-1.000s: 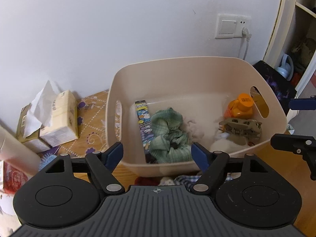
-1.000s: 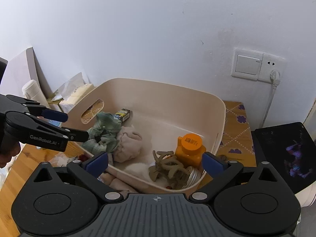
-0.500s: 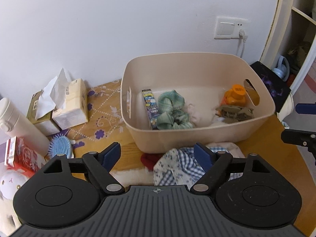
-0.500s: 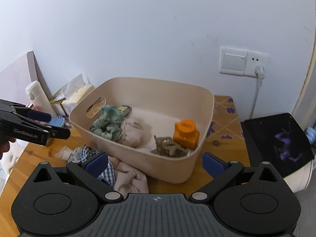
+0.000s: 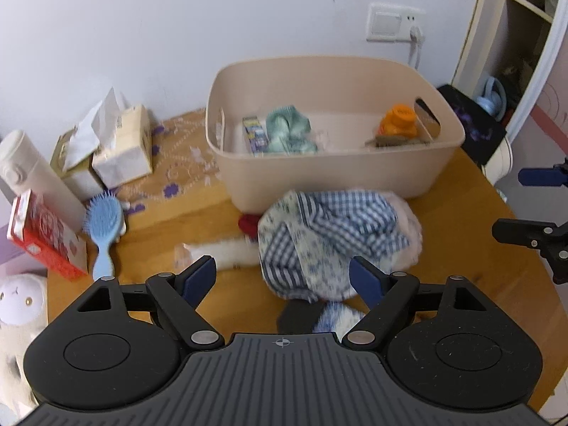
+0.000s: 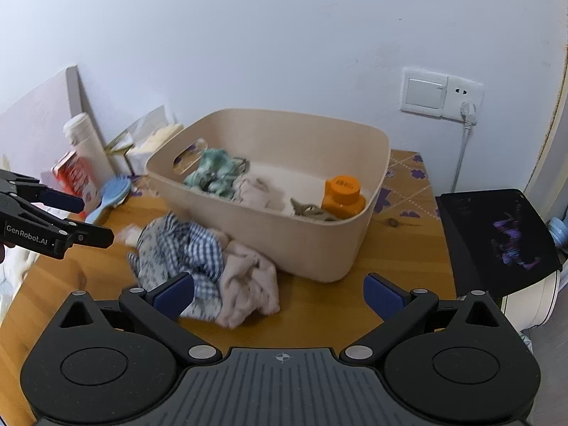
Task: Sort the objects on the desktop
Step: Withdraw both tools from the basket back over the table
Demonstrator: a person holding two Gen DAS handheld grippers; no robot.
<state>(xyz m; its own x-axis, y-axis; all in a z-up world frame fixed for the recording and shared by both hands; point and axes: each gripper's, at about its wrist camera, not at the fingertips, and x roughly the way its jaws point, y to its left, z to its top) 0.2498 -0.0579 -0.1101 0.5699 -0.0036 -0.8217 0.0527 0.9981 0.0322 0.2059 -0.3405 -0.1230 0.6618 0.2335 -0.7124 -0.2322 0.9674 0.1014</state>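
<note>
The left gripper hangs over the wooden desk with its blue pads spread wide and nothing caught between them; they are not touching anything. Just below and ahead of it lies a crumpled heap of blue checked cloth, with a pale pink garment bunched against its far side and a bit of red fabric peeking out beside it. The right gripper is likewise held apart, empty, pointing down at the bare desk just next to that same heap. Behind the clothes, touching them or nearly so, stands the beige plastic bin, pushed towards the wall. Inside it I can make out a green scrunchie, a small printed box standing on end, an orange bottle and an olive hair claw beside it. Off to the left of the bin a blue hairbrush lies on the desk, near a red carton, a white flask and a pair of tissue packs. A white plush toy sits at the desk's left edge. On the wall behind, a switch and socket plate has a plug in it.
</note>
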